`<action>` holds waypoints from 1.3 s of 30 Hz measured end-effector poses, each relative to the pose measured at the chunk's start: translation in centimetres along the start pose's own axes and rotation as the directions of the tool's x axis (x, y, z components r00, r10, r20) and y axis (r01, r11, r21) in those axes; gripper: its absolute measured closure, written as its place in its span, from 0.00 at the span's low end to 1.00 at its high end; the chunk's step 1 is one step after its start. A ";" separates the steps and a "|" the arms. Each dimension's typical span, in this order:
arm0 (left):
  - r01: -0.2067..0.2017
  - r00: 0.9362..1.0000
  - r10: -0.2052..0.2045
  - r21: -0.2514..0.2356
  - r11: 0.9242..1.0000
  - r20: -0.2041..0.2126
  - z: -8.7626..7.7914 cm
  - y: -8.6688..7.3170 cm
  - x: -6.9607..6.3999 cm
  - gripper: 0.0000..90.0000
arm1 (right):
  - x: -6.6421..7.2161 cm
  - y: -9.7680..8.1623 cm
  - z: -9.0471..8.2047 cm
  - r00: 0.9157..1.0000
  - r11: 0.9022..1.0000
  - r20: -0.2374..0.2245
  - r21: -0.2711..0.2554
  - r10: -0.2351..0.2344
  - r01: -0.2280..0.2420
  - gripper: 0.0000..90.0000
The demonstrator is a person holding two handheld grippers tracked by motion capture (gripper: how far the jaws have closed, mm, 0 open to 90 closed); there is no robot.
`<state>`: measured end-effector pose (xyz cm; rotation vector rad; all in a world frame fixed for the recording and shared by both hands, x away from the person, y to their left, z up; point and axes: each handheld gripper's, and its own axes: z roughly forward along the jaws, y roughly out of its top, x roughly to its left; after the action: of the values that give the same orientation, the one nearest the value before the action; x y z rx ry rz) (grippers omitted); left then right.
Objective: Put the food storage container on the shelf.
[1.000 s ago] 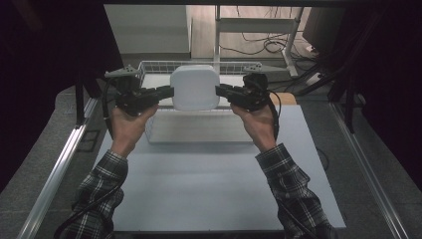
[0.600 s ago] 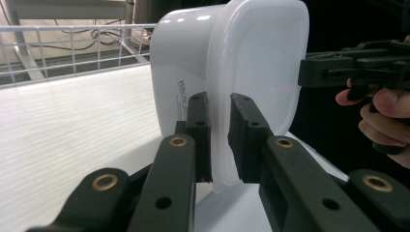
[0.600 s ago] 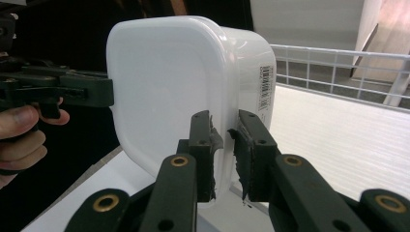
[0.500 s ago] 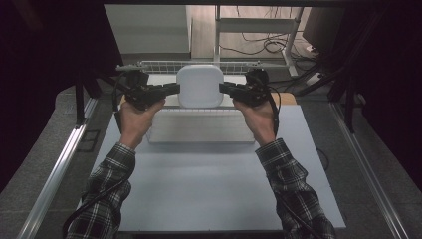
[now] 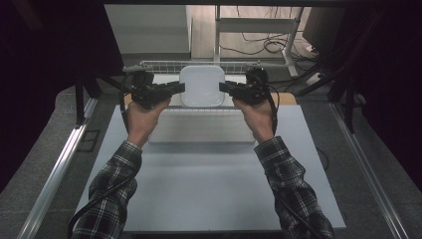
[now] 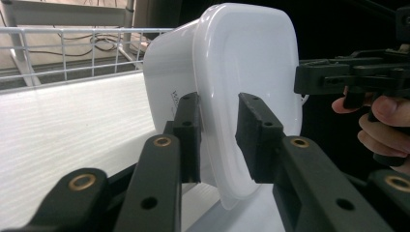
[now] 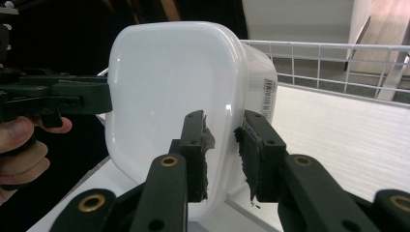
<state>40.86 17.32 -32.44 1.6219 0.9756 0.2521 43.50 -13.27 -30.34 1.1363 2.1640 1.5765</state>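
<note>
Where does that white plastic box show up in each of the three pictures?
High view: the box sits top centre, between the two grippers.
Left gripper view: box upper middle, its rim between the jaws.
Right gripper view: box centre-left, its rim between the jaws.
Shared landmark: the wire rack behind it.

the white plastic container point(image 5: 201, 85) with rounded corners has its lid on; i see it level at the far edge of the table point(image 5: 199, 199), about midway along, just before the wire rack point(image 5: 164, 64).

The container point(image 5: 201, 85) sits between the left gripper point(image 5: 180, 88) and right gripper point(image 5: 223, 87) (wire rack point(image 5: 164, 64) behind).
</note>
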 end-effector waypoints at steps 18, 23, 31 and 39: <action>-0.024 0.998 0.025 0.036 0.999 -0.049 1.6 0.0 0.2 0.64 | -0.2 0.5 1.3 0.998 1.000 0.052 -0.001 -0.022 0.023 0.64; -0.015 0.998 0.018 0.036 0.999 -0.066 1.8 0.2 0.4 0.56 | -0.1 0.5 1.9 0.993 0.998 0.097 0.014 -0.062 0.060 0.59; -0.014 0.992 0.018 0.033 0.999 -0.122 2.3 0.7 0.8 0.46 | -0.2 0.7 2.3 0.989 0.997 0.128 0.010 -0.074 0.073 0.55; -0.006 0.988 0.014 0.051 0.999 -0.156 3.0 1.6 1.4 0.43 | -0.6 1.2 3.2 0.986 0.998 0.155 0.002 -0.055 0.055 0.55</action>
<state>44.39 16.15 -32.36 1.6720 1.1005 0.3690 46.34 -11.33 -30.70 1.1474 2.0746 1.4176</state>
